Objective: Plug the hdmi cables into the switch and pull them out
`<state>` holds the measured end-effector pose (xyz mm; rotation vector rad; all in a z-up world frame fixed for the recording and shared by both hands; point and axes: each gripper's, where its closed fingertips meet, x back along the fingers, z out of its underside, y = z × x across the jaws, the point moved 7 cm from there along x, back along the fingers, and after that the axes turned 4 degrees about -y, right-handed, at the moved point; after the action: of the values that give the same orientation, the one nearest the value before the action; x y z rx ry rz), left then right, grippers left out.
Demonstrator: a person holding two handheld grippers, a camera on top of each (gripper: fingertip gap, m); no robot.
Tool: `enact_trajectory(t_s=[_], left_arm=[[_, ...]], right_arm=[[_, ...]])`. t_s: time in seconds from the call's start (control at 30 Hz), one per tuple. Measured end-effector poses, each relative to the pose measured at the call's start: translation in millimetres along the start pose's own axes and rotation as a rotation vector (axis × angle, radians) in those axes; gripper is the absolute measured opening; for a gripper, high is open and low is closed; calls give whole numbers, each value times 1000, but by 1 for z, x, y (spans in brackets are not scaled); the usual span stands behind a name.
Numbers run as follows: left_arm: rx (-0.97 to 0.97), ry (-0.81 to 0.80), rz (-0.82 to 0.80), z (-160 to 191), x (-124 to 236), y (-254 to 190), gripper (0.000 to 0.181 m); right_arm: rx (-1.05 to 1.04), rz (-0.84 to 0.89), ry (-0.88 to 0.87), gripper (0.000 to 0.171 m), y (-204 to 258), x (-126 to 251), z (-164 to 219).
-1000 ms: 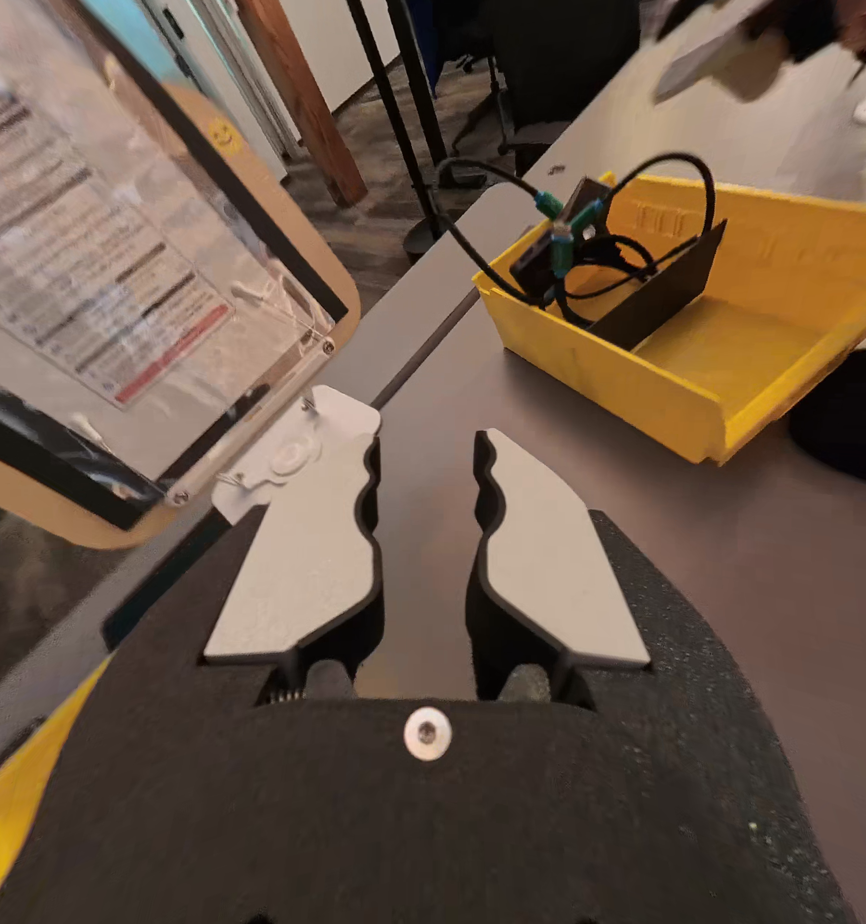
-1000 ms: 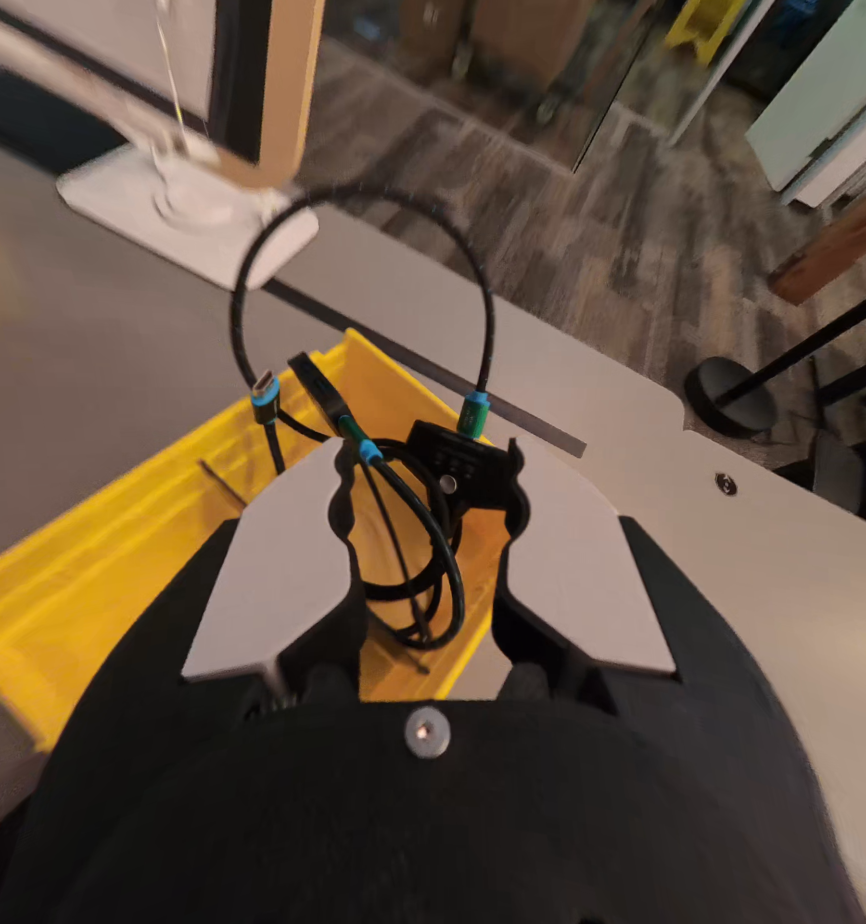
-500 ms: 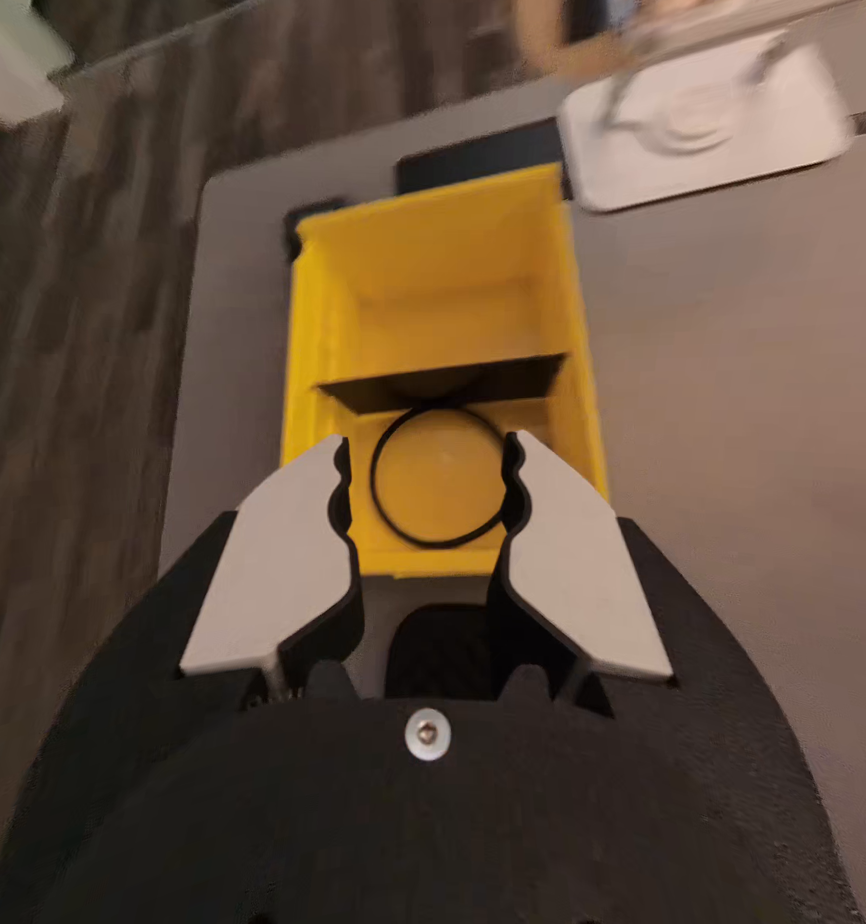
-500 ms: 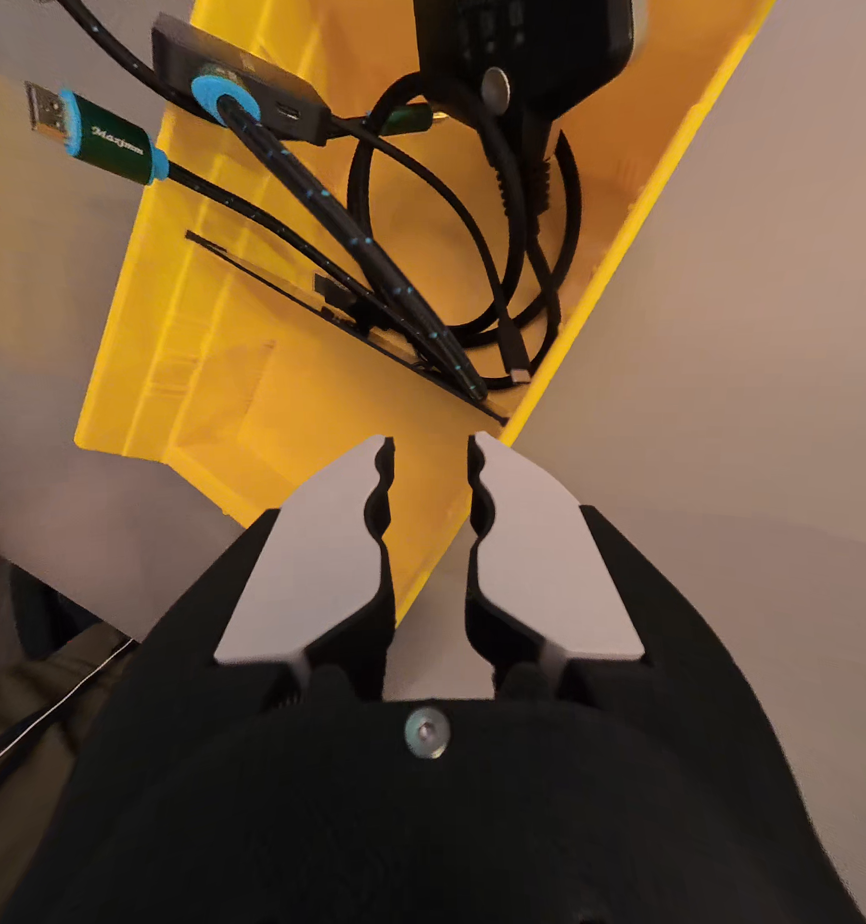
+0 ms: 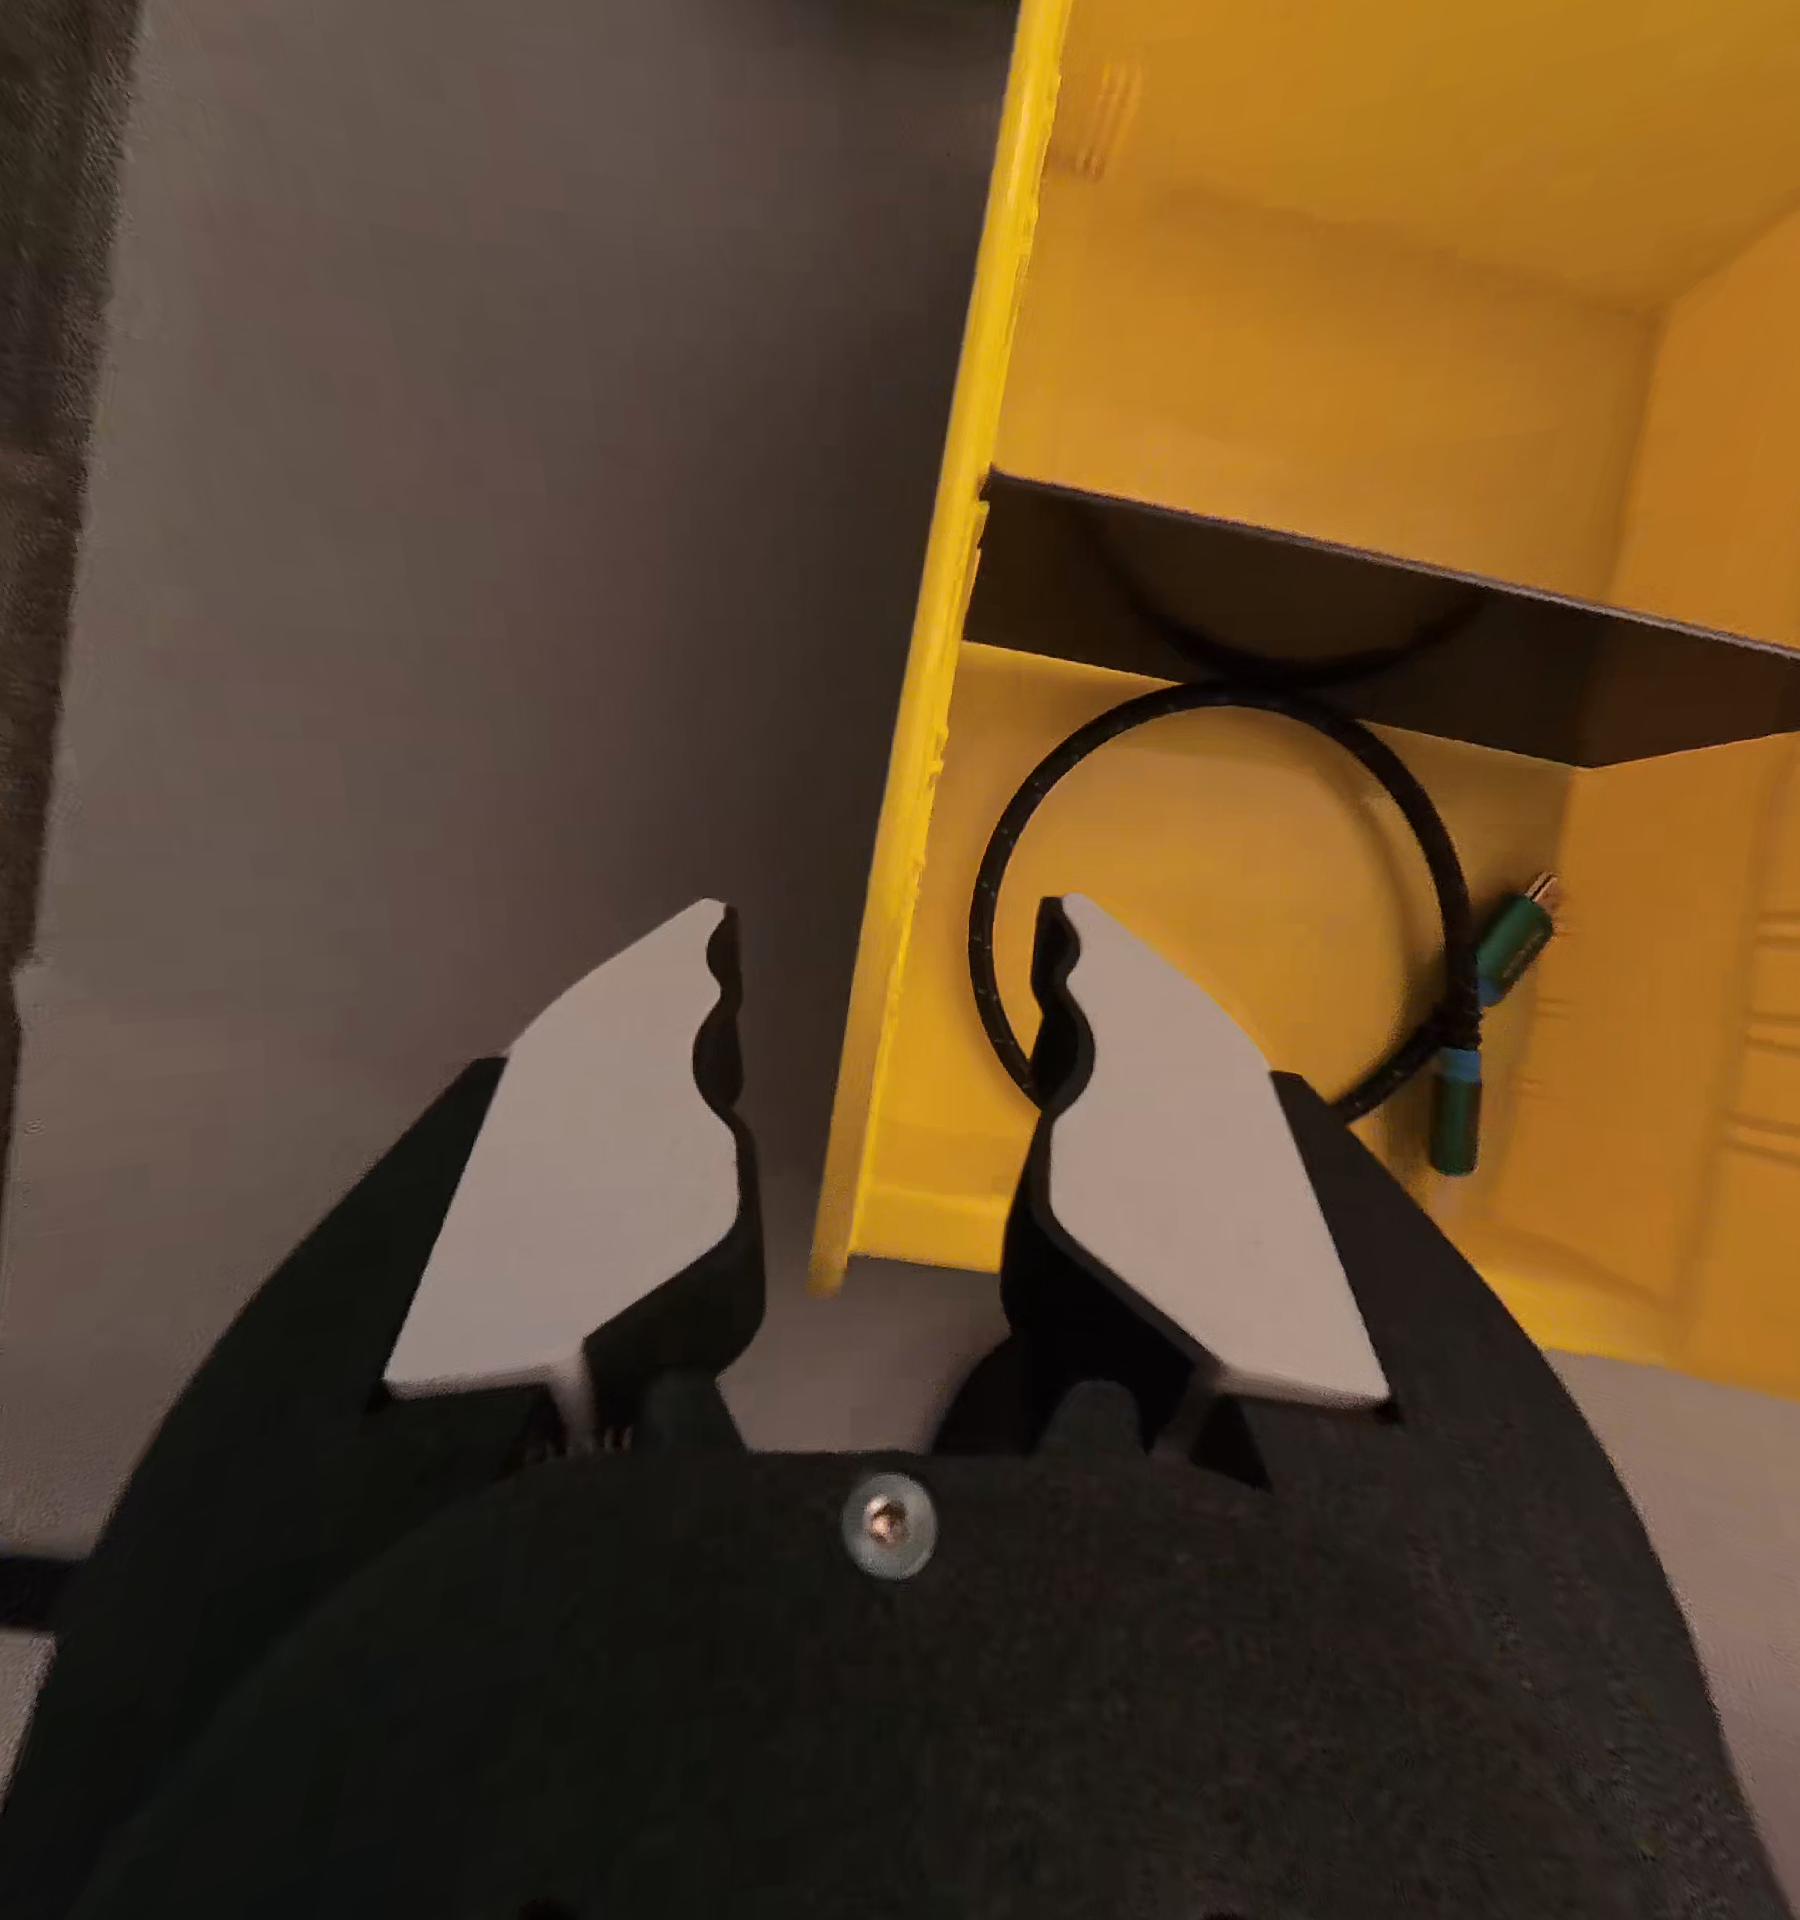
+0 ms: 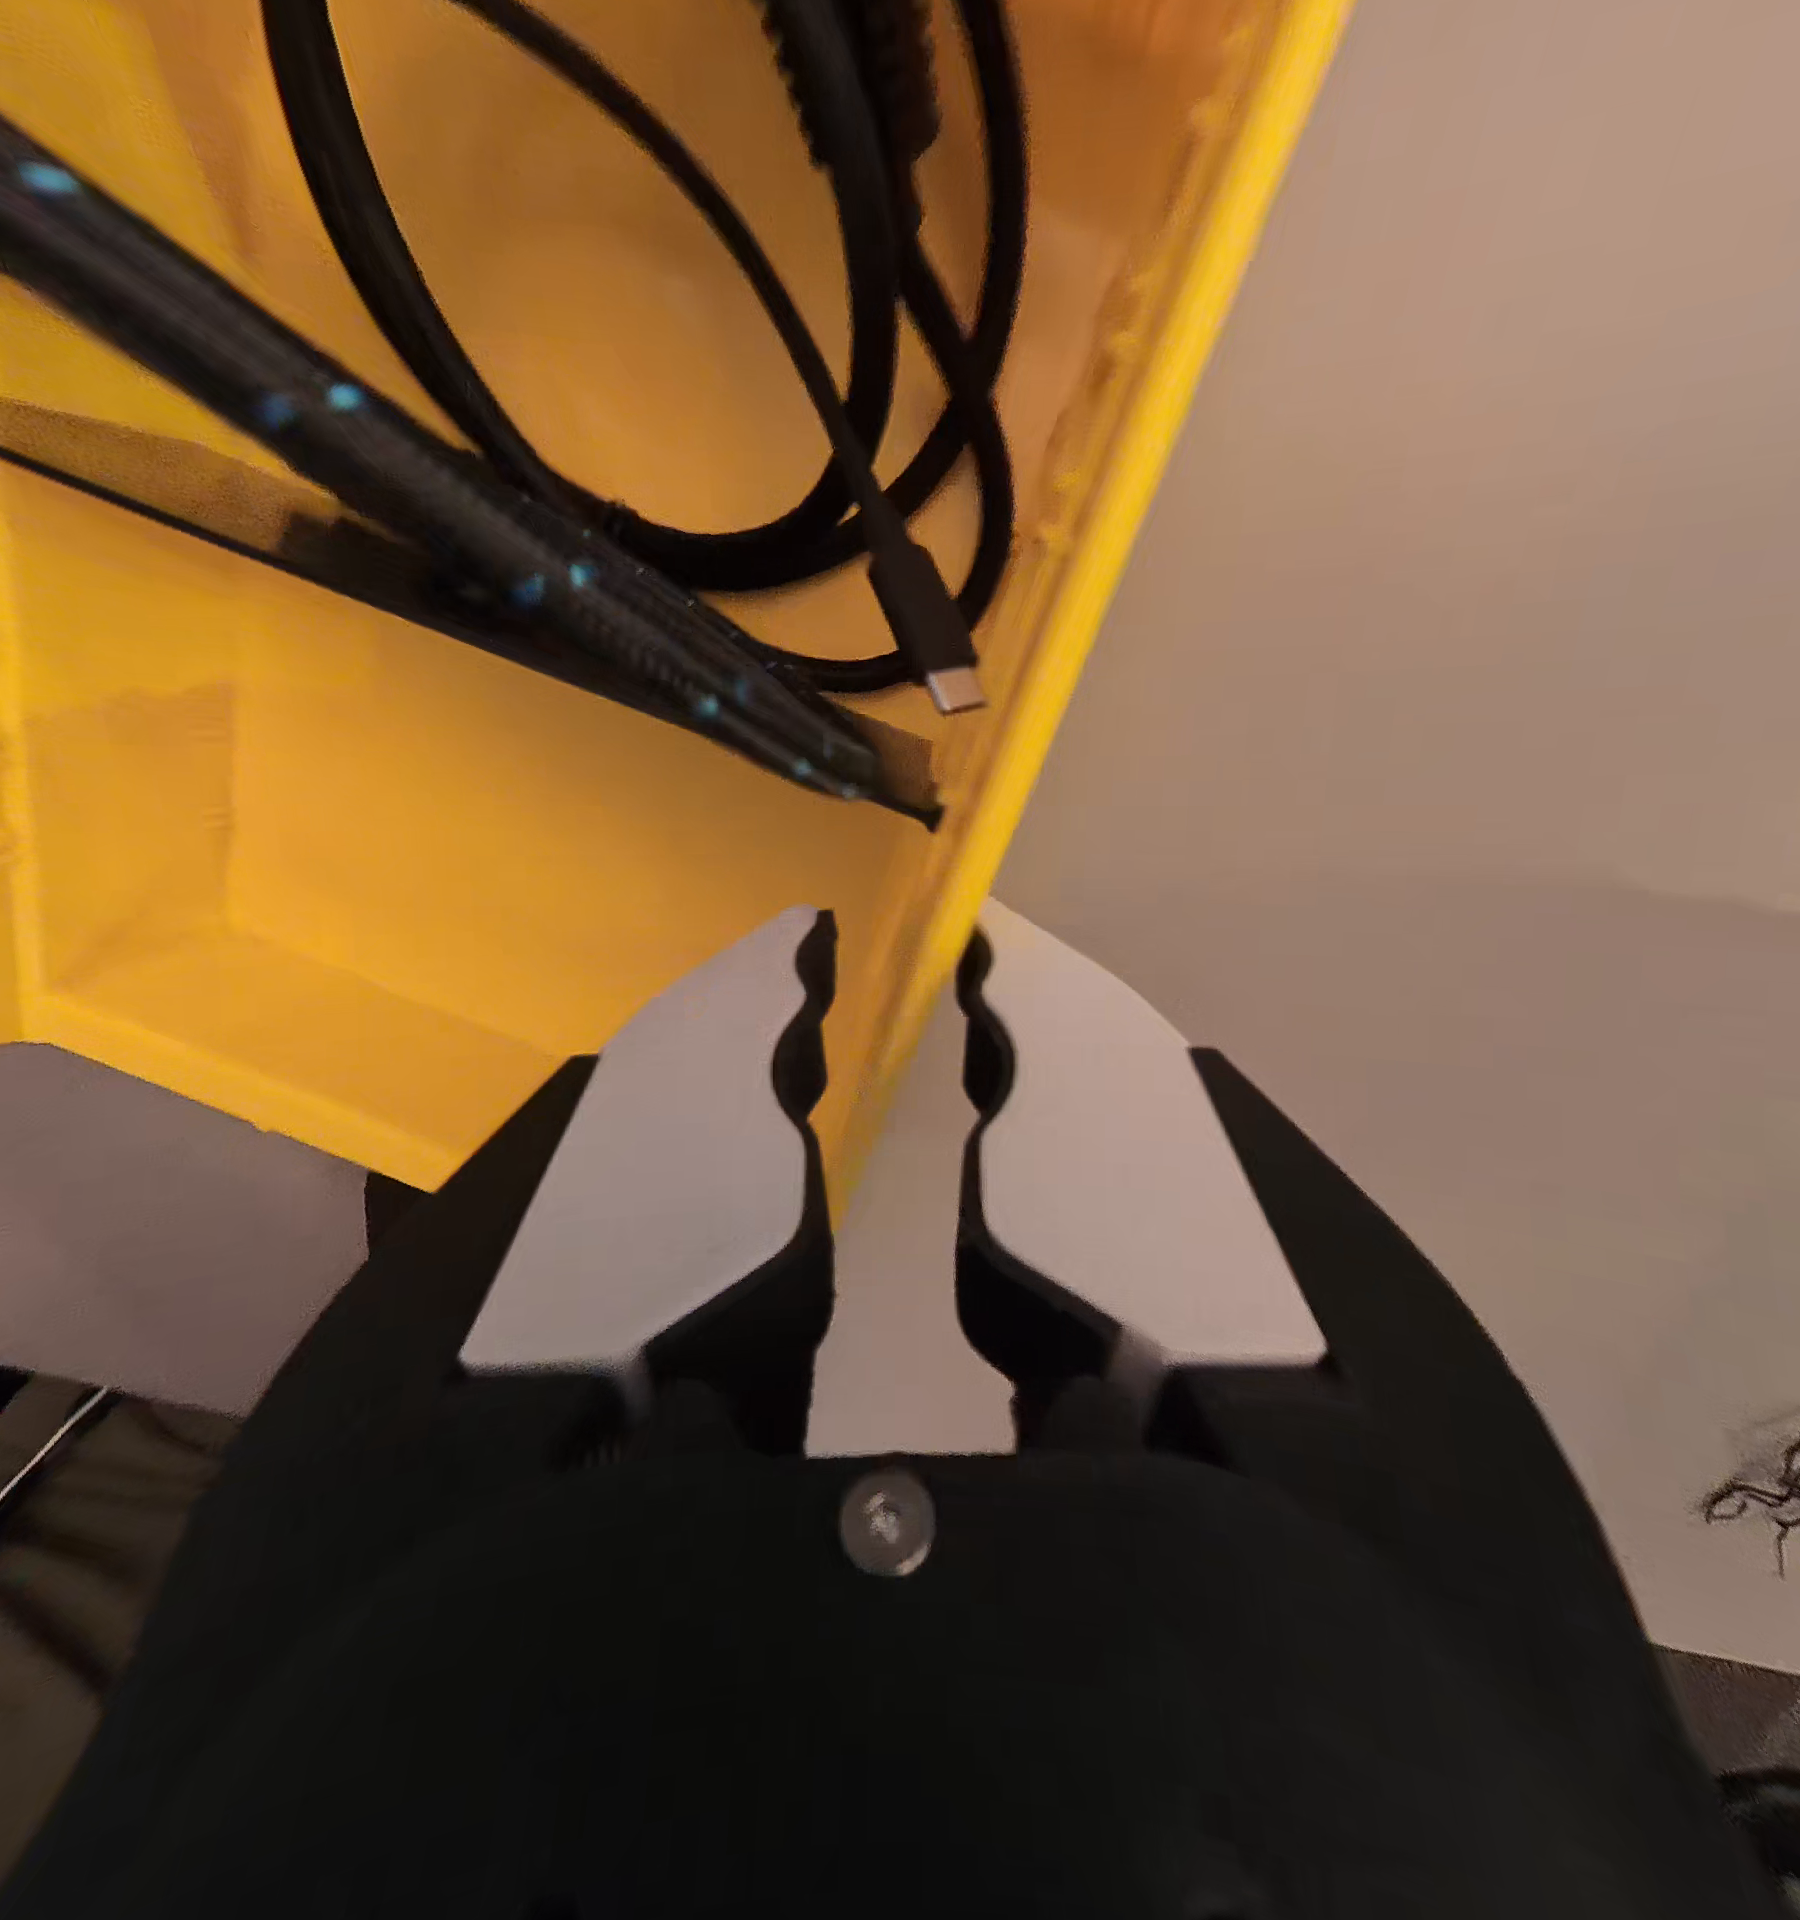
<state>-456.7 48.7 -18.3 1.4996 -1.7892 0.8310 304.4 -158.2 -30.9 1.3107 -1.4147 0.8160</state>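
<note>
Inside, the yellow bin (image 5: 1291, 312) holds a looped cable (image 5: 1228, 727); both grippers straddle its walls, unclenched.

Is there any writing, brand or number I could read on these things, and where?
No text can be read in either view.
Green plugs on the looped cable: any marking is too blurred to read.
Yellow bin and its black divider: no writing shows.
Black plug and the flecked cable: no writing shows.
</note>
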Motion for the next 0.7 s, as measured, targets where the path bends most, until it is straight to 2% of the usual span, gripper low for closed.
enact_trajectory(t_s=[0.07,0.1,0.13,0.27,0.43,0.7], left_arm=[[4,32,33,2,-14,1,38],[10,60,73,4,-21,-2,17],[15,78,62,5,-26,-3,7],[-184,144,93,8,-26,-30,4],[-376,276,128,17,-20,-72,12],[-459,447,192,38,-9,-125,10]], right_arm=[[17,31,53,17,0,-10,-2],[20,43,73,16,1,-12,-2],[23,50,86,15,2,-13,-2],[38,-6,95,14,13,-14,-5],[111,-13,130,12,41,-20,-13],[212,-47,158,8,118,-36,-27]])
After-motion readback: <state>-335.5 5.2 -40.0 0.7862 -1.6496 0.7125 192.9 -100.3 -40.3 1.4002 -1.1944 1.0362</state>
